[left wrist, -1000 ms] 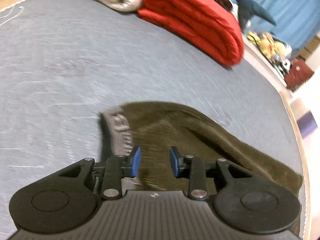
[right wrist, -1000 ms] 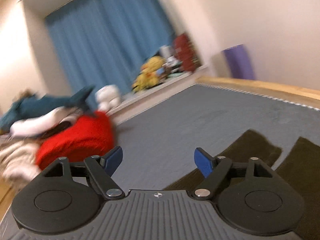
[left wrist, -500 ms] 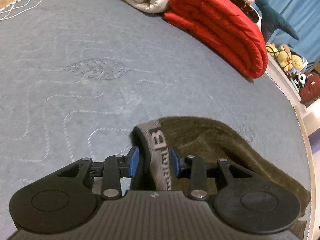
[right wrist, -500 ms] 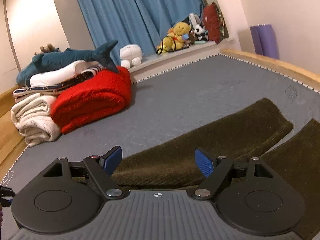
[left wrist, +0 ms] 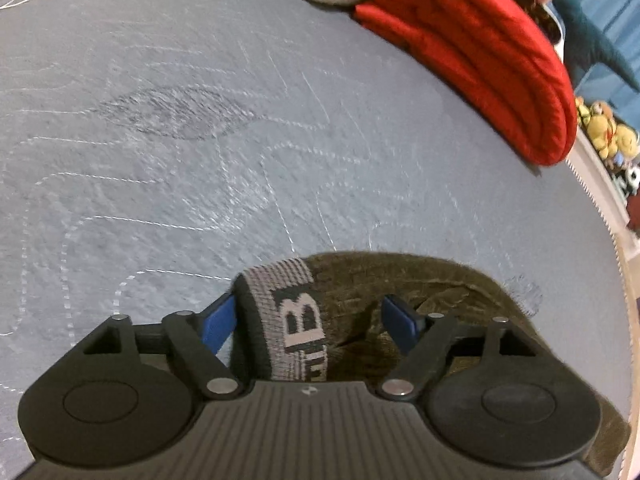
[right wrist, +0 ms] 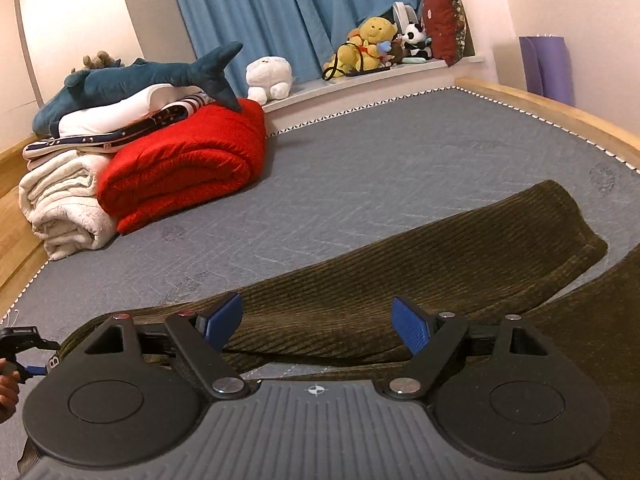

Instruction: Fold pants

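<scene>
The pants [right wrist: 400,280], dark olive corduroy, lie on the grey mattress [left wrist: 200,140] near its front edge, with one leg stretched out toward the far side of the bed and the other leg beside it, a narrow strip of mattress showing between them. The left gripper [left wrist: 310,322] stands over the waist end; its jaws have just been opening, and now they are wide apart, with the grey waistband [left wrist: 292,320] standing up between them and leaning close to one blue pad, so I judge that nothing is pinched at this moment. The right gripper [right wrist: 318,322] hovers low over the near leg, its jaws also wide and holding nothing. To my eye the step in hand is to lay the waist down after bringing it over, and then to take a new hold for the next fold. To do it well, the person should lift the left gripper straight away from the waistband, so that the pad does not drag the elastic and spoil the edge. The right gripper should take the leg cloth through both layers near its edge, because corduroy is thick and slips when only the top layer is caught. The red blanket [right wrist: 180,168] and the white towel [right wrist: 64,208] are well apart and will not hinder.
</scene>
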Demonstrator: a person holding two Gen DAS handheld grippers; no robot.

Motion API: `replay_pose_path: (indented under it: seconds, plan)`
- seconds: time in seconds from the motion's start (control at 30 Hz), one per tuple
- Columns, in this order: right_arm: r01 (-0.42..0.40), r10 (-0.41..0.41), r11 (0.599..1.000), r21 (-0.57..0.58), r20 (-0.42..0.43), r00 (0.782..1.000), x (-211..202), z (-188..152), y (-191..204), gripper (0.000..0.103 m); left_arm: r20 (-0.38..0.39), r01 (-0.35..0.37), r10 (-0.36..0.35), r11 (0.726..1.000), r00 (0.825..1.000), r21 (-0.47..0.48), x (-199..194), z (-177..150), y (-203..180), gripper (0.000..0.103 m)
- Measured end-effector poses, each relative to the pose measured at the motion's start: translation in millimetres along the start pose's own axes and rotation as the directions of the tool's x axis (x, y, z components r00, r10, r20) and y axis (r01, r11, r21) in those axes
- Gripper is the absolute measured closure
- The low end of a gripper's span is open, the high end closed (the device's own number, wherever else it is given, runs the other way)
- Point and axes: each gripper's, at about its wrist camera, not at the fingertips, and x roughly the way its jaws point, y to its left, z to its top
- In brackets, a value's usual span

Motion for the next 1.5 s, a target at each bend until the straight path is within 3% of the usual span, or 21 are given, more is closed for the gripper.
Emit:
replay_pose_path:
  seconds: [0.43, 0.7, 0.9, 1.03, 1.2, 1.37, 1.5]
  plan:
    - [0.021, -0.021, 1.000, -0.006, -0.022, 1.000, 9.9, -3.4, 2.1, 0.019, 0.044, -0.102, 0.097, 0.986, 0.994, 0.134, 18.5, -11.2, -14.4, 0.018]
    - [0.033, -0.034, 0.999, -0.021, -0.019, 0.999, 6.5, -4.5, 0.3, 0.019, 0.071, -0.109, 0.097, 0.977, 0.993, 0.185, 3.8, -11.4, -20.9, 0.048]
    - [0.059, -0.059, 0.998, -0.007, -0.032, 0.998, 12.7, -5.1, -4.7, 0.019, 0.125, -0.097, 0.065, 0.958, 0.990, 0.271, -24.6, -17.0, -32.2, 0.055]
    - [0.053, -0.053, 0.999, 0.003, -0.041, 0.998, 14.6, -6.2, -1.6, 0.019, 0.173, -0.073, 0.006, 0.920, 0.985, 0.384, -57.8, -29.0, -45.3, 0.057]
    - [0.031, -0.032, 0.999, -0.017, -0.036, 0.999, 11.9, -7.5, 10.4, 0.019, 0.165, -0.018, -0.070, 0.879, 0.984, 0.477, -95.9, -47.9, -54.0, 0.059]
    - [0.016, -0.017, 0.999, -0.031, -0.032, 0.999, 8.0, -7.3, 21.0, 0.019, 0.060, 0.034, -0.086, 0.808, 0.994, 0.589, -116.7, -78.8, -48.5, 0.064]
    - [0.007, -0.008, 1.000, -0.018, -0.031, 1.000, 4.4, -6.1, 24.4, 0.019, -0.029, 0.057, -0.051, 0.755, 0.998, 0.653, -110.9, -103.1, -38.7, 0.067]
